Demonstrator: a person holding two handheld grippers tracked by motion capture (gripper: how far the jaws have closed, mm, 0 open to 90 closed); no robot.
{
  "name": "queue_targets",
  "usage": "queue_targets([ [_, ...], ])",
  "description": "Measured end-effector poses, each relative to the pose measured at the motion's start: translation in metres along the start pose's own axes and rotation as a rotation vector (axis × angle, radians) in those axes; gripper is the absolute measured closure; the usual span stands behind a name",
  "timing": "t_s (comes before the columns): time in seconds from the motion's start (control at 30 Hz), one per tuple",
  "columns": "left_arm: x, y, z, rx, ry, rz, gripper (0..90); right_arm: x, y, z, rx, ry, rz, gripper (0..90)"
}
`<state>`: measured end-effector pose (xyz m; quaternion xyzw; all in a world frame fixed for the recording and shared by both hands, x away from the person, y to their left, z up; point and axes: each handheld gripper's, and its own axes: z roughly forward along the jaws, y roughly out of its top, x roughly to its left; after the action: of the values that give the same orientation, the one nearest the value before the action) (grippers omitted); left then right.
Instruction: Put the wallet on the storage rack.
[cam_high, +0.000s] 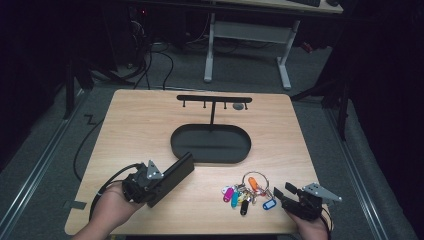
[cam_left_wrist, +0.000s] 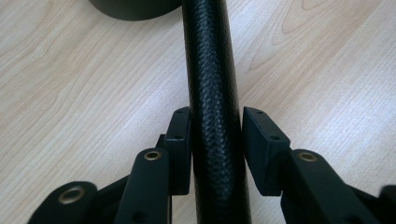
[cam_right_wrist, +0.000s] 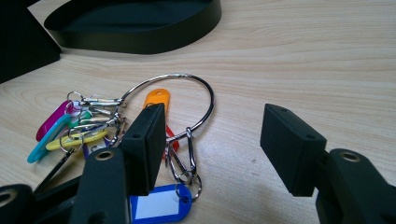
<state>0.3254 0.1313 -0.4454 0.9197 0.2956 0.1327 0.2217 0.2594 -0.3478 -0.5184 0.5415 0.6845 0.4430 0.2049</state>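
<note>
Jaws of the left gripper (cam_high: 176, 170) are clamped on a black leather case (cam_left_wrist: 212, 107), one pad touching each side, and hold it just off the worktop (cam_high: 140, 125), in front of the black tray (cam_high: 210, 145) at its left end. The right gripper (cam_right_wrist: 212, 149) has its jaws spread wide and grips nothing; it hangs just over the bunch of keys (cam_high: 246, 190), which lies on the worktop in front of the tray's right end. To do this well, I judge the right jaws should settle astride the big wire ring (cam_right_wrist: 187, 100), not the loose coloured tags, then close squarely so the bunch cannot slip.
</note>
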Motion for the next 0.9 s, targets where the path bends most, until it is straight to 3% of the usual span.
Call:
queue_targets([
  [0.13,-0.001,0.002,0.0,0.003,0.001,0.015,72.6,-0.001,0.0,0.0,-0.002,-0.002,0.001,41.0],
  [0.23,-0.003,0.001,-0.001,-0.007,0.007,0.059,73.5,-0.001,0.0,0.0,0.001,-0.005,0.005,41.0],
  [0.47,-0.008,-0.001,-0.002,-0.039,0.049,0.119,74.5,-0.001,0.0,-0.001,0.003,-0.012,0.001,41.0],
  [0.6,-0.009,-0.002,-0.008,-0.092,0.054,0.157,74.6,-0.001,-0.001,-0.001,0.002,-0.018,0.004,41.0],
  [0.73,-0.006,0.001,-0.018,-0.145,0.088,0.176,74.6,-0.001,-0.001,-0.001,0.002,-0.024,0.006,41.0],
  [0.83,-0.004,0.006,-0.026,-0.206,0.12,0.217,74.5,-0.002,-0.001,-0.001,0.002,-0.027,0.004,41.1],
  [0.9,-0.004,0.009,-0.027,-0.222,0.142,0.233,74.5,-0.002,-0.001,-0.001,0.002,-0.029,-0.001,41.3],
])
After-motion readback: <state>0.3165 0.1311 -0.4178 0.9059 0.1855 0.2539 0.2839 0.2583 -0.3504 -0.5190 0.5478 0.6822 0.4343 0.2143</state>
